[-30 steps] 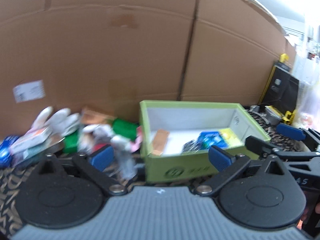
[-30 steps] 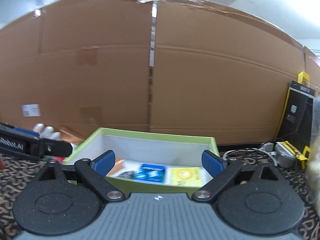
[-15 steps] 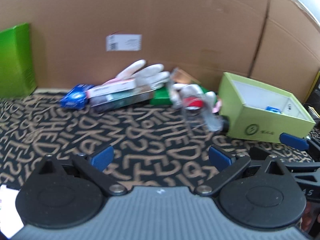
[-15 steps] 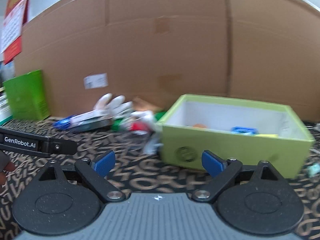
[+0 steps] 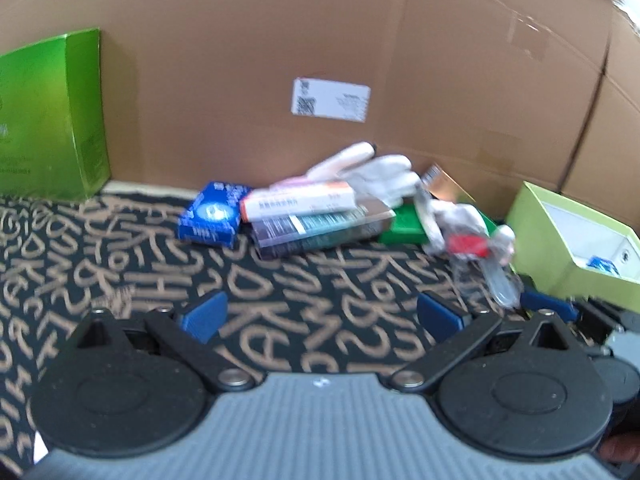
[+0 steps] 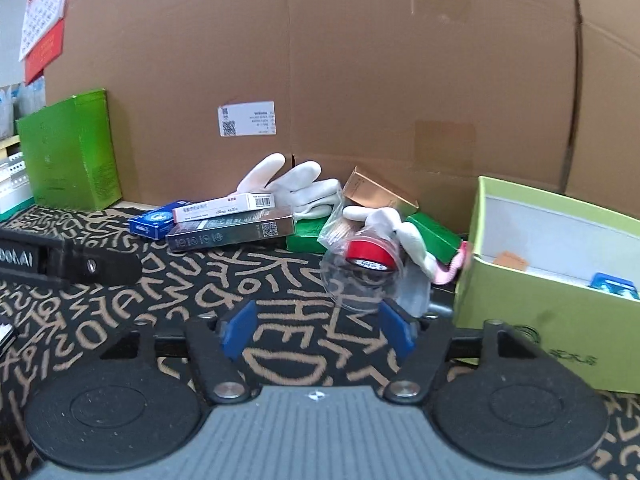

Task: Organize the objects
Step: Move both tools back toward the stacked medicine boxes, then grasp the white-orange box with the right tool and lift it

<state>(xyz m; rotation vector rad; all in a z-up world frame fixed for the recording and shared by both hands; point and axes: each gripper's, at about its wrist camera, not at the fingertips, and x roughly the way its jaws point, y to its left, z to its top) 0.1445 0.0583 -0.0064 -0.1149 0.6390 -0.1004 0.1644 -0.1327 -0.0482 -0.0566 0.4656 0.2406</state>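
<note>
So both your views have swung off the light green box point(image 6: 560, 280) and onto the heap of loose stuff along the back edge of the desk point(image 6: 200, 292), right under the cardboard wall point(image 6: 360, 80). A second ago the right camera was looking straight down into that box; now the box sits off at the right edge of both views with a few small things already inside.

Your right claw point(image 6: 316, 330) has just been narrowing, but there's nothing between its pads, only patterned cloth. It's lined up just short of the clear bag with the red tape roll point(image 6: 368, 258), which lies at the front of the heap, just beside the box's near corner. I'd guess that's your next pick, and the closing looks like you're sizing the gap for it.

Your left claw point(image 5: 320, 316) is spread wide and empty, facing the stacked cartons: the blue box point(image 5: 210, 216), the white-and-orange carton point(image 5: 298, 200) on top of the dark carton point(image 5: 316, 230), with the white gloves point(image 5: 372, 170) behind them near the wall.

Heads up: that bag is floppy and crinkly, so the pads could easily catch plastic only and let the roll swing. Most of the heap isn't sorted yet, so I'd say you're still early on.
</note>
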